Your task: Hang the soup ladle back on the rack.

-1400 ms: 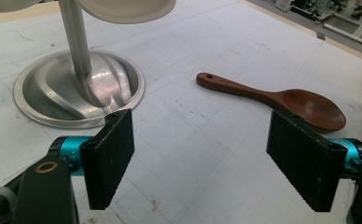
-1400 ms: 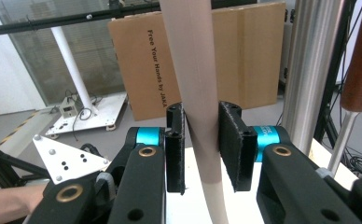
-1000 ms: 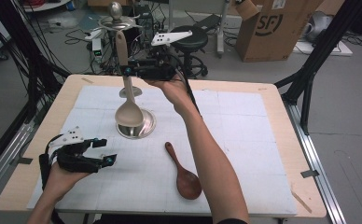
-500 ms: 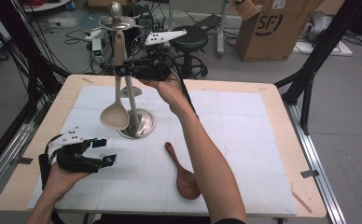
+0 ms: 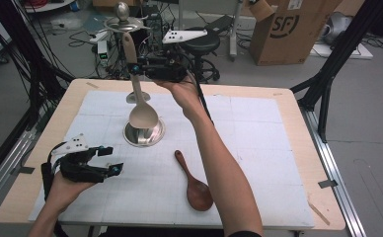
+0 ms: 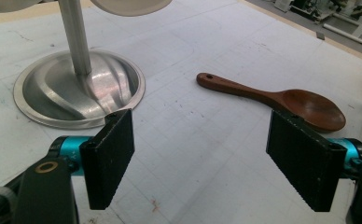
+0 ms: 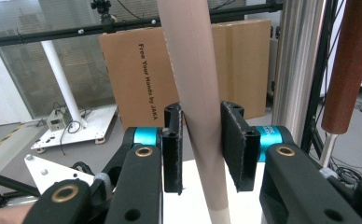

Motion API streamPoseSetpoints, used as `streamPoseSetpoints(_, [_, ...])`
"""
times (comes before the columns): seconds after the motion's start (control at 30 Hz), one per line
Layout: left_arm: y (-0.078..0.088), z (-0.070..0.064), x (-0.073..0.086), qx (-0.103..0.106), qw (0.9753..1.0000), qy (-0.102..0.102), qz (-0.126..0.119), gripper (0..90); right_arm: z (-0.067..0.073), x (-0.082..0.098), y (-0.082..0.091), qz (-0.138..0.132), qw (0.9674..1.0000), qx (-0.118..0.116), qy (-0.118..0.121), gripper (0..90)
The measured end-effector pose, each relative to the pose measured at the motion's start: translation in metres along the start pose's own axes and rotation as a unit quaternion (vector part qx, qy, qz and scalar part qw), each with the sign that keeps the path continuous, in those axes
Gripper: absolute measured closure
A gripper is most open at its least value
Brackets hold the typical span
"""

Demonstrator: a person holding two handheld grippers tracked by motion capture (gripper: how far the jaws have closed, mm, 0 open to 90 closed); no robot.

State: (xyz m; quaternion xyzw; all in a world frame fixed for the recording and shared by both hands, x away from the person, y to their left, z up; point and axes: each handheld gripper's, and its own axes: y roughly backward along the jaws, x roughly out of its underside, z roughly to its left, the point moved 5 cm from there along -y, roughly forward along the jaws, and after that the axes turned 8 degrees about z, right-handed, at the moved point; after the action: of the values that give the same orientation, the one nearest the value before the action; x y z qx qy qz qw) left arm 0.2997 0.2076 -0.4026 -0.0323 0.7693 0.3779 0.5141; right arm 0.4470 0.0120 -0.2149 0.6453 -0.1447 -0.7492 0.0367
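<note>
Pale spoon (image 5: 141,111) hanging upright, bowl down, handle between narrow right tongs (image 7: 201,149), pads barely touching; brown spoon (image 5: 195,183) flat, just right of wide, empty left tongs (image 5: 111,159)

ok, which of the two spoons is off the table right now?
The pale wooden spoon: it hangs bowl-down above the steel stand base, its handle between the jaws of the right gripper. The dark brown spoon lies flat on the mat.

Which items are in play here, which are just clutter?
In play:
- pale wooden spoon, handle between the right gripper pads
- steel utensil stand
- brown wooden spoon
- left gripper, open, idle

Clutter:
- cardboard box
- black stool
- floor cables
</note>
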Motion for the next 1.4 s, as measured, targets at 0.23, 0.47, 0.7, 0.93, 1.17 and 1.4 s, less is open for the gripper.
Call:
streamPoseSetpoints(0.23, [0.0,0.0,0.0,0.001,1.0,-0.001,0.0,24.0,-0.001,-0.005,0.001,-0.011,0.9999,-0.004,0.001,70.4])
streamPoseSetpoints(0.47, [0.0,0.001,0.0,0.001,1.0,0.0,-0.002,23.9,-0.003,-0.01,0.0,-0.018,0.9998,-0.001,-0.005,69.7])
streamPoseSetpoints(0.7, [0.001,0.001,0.0,-0.001,1.0,-0.002,-0.002,24.0,-0.006,-0.011,-0.004,-0.021,0.9997,0.008,-0.012,68.7])
streamPoseSetpoints(0.93, [0.001,0.002,0.001,-0.002,1.0,0.001,-0.001,23.9,-0.007,-0.009,-0.003,-0.009,0.9997,0.019,-0.012,66.8])
streamPoseSetpoints(1.17, [0.001,0.003,0.001,-0.003,1.0,0.002,-0.002,23.7,-0.004,-0.009,0.003,-0.001,0.9996,0.024,-0.013,61.6])
streamPoseSetpoints(1.4, [0.0,0.004,0.001,-0.009,1.0,-0.001,0.002,23.5,0.0,-0.004,0.013,0.005,0.9996,0.028,-0.006,60.0])
